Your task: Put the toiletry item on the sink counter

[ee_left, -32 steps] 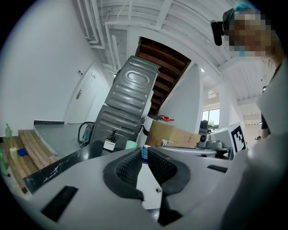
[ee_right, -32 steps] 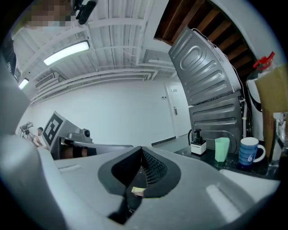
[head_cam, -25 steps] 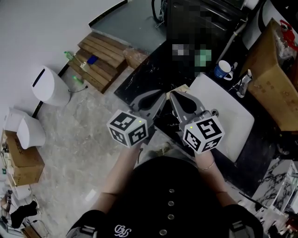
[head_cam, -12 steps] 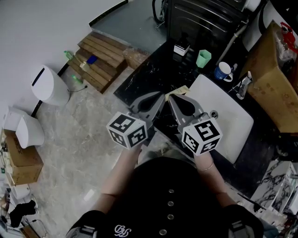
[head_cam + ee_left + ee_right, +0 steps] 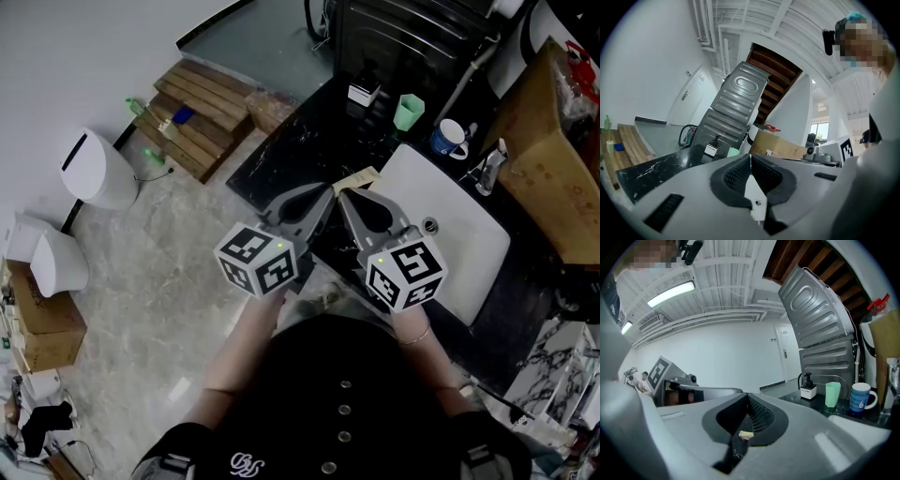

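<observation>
Shows left gripper (image 5: pixel 322 197) and right gripper (image 5: pixel 345 199) side by side above a dark sink counter (image 5: pixel 300 150), both with jaws pressed together (packet in neither). Shows a flat tan toiletry packet (image 5: pixel 357 180) lying on the counter just past their tips, beside the white sink (image 5: pixel 450 234).

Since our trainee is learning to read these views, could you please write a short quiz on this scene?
1. True or false: the left gripper has its jaws together with nothing between them.
2. What stands between the dispenser and the mug on the counter? A) a green cup B) a towel C) a toothbrush
3. Fill in: the mug stands between the cup and the ____.
Key: 1 true; 2 A; 3 tap.
</observation>
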The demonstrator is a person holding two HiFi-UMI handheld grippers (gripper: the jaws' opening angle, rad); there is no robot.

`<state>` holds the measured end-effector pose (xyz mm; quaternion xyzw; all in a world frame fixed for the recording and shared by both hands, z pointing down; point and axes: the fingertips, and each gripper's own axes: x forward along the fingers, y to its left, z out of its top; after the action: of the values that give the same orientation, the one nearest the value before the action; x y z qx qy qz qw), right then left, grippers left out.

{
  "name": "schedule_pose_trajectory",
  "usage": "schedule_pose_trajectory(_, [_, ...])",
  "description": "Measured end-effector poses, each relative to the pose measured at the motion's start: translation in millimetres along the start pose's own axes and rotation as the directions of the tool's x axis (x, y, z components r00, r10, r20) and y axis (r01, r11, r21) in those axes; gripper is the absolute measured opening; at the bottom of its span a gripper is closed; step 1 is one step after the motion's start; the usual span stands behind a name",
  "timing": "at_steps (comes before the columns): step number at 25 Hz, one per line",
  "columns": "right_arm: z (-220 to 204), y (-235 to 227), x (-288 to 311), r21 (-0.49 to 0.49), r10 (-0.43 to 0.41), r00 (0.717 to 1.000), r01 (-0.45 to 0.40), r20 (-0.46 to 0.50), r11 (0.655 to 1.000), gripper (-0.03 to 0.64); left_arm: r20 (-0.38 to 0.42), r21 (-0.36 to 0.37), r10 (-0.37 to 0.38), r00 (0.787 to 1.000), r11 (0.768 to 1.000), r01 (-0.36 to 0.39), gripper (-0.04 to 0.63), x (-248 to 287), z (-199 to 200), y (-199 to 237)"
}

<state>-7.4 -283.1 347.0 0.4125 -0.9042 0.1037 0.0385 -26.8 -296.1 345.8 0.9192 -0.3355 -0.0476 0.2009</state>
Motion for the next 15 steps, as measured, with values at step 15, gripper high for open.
schedule_pose_trajectory(15, [-6.5,-1.0,2.2,-0.015,0.005,0.999,-0.006,-0.032,1.000,0.005,-0.015,0.015,-0.002,1.000,1.000,0.002,0.018,1.2,-0.5,-1.5])
